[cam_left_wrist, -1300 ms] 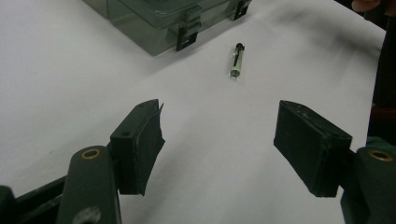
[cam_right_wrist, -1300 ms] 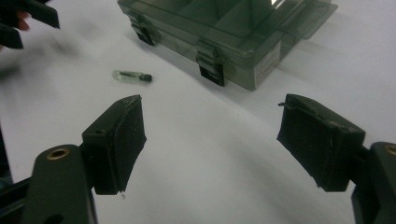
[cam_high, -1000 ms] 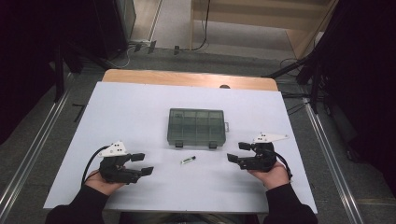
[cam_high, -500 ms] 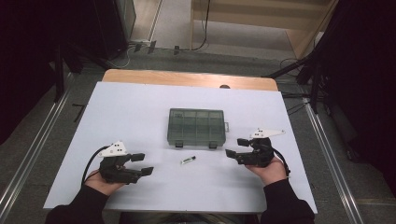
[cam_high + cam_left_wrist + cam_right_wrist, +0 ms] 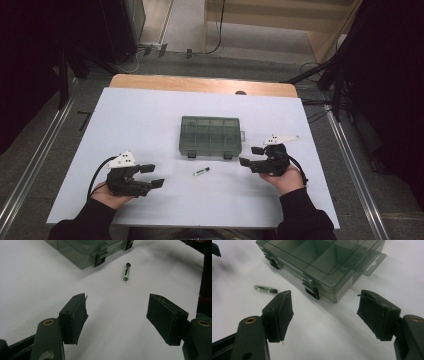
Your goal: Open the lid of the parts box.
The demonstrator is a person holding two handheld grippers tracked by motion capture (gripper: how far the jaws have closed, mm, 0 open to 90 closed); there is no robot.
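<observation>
A shut, smoky-green compartment box (image 5: 211,134) lies in the middle of the white table. A small clear vial with a black cap (image 5: 201,171) lies flat on the table just in front of it. My left gripper (image 5: 152,176) rests at the front left, open, pointing at the vial (image 5: 126,272) and the box (image 5: 82,250) from a distance. My right gripper (image 5: 250,156) sits by the box's front right corner, open. Its jaws have just been closing a little, with nothing between them. In the right gripper view (image 5: 325,312) the box (image 5: 322,257) is close ahead and the vial (image 5: 265,289) is off to the left.
The box has two black latches (image 5: 312,291) on its front side and a hang tab (image 5: 372,262) at one end. A wooden strip (image 5: 200,84) borders the table's far edge. Metal rails and cables run on the floor around the table.
The right gripper has edged a little away from the person, toward the box's front right corner. The left gripper, the box and the vial have stayed put.
</observation>
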